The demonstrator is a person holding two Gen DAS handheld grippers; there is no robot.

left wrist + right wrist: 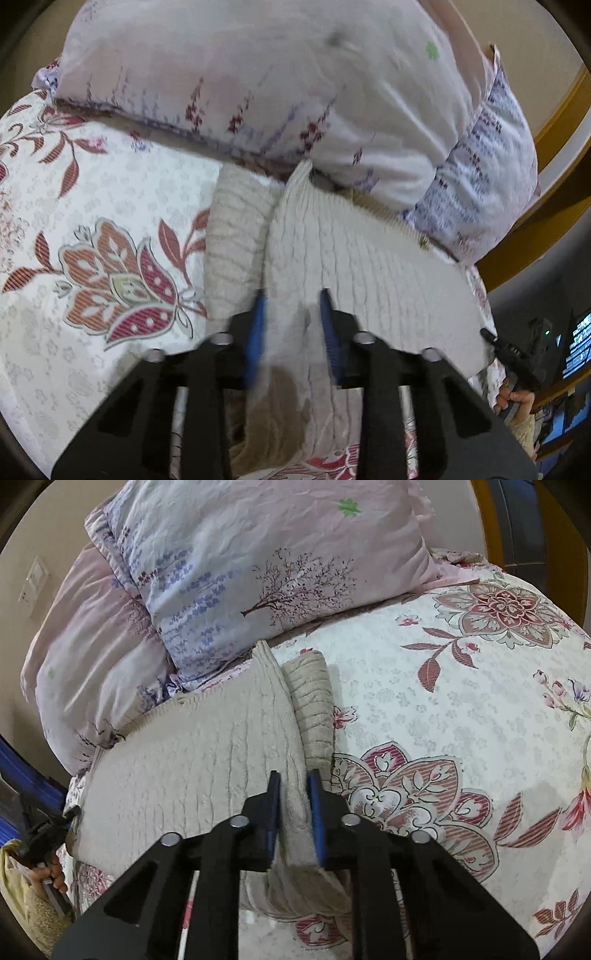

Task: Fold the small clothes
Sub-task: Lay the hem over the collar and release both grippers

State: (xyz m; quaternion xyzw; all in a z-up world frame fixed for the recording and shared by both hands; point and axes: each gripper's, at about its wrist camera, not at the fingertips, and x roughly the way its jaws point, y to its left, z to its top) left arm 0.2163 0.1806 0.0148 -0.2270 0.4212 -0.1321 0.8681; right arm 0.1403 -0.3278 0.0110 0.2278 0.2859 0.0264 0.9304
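Observation:
A cream knitted sweater (369,266) lies on the flowered bedspread (92,206), its top against the pillows. My left gripper (291,299) is shut on the sweater's lower left corner, beside its folded sleeve (232,236). My right gripper (293,775) is shut on the sweater's (192,768) lower right corner, next to the other sleeve (314,709). The right gripper also shows at the right edge of the left wrist view (491,338). The left gripper shows at the left edge of the right wrist view (66,814). The cloth between each pair of fingers is lifted and bunched.
Two pale printed pillows (258,561) (258,74) lie at the head of the bed, touching the sweater's top edge. A wooden bed frame (561,110) runs on the right. The bedspread (461,701) extends to the right.

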